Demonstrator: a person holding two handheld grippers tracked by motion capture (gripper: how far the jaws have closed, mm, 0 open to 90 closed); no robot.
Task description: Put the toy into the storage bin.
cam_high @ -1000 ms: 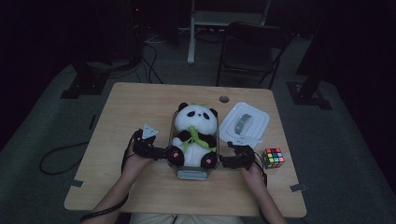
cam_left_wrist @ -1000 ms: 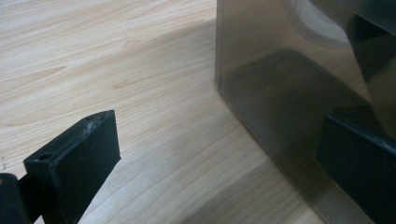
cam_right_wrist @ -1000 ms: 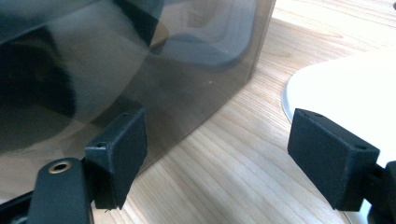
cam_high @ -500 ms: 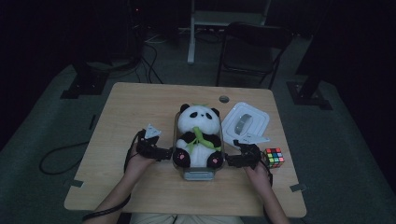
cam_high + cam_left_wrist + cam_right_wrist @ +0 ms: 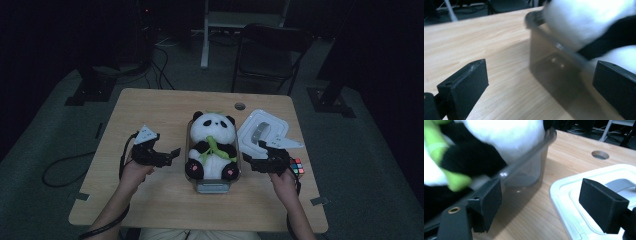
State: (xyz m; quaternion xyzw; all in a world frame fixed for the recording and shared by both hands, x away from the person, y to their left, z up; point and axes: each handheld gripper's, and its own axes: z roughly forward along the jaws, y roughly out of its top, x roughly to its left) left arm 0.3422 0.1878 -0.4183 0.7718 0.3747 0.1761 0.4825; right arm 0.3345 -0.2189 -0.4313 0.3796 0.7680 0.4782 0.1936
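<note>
— Tool check first: our left tool (image 5: 167,154) has its jaws spread wide with nothing between them, just left of the clear container (image 5: 214,184). Our right tool (image 5: 250,159) is spread too, empty, at the container's other side.

— And the panda (image 5: 212,145)?

— We see it sitting upright in the container, between our two tools: white head and belly, black ears, arms and legs, pinkish soles, a green sprig across its chest.

— Anything we can't make out?

— Through the left tool's view the panda (image 5: 586,22) is a blur and cut off at the frame edge. Through the right one its body (image 5: 506,135) is blurred too, head out of frame.

— What else sits near?

— Beside our right tool a white lid (image 5: 264,131) lies flat on the surface (image 5: 160,110), and a colour cube (image 5: 297,167) rests just behind that hand.
</note>
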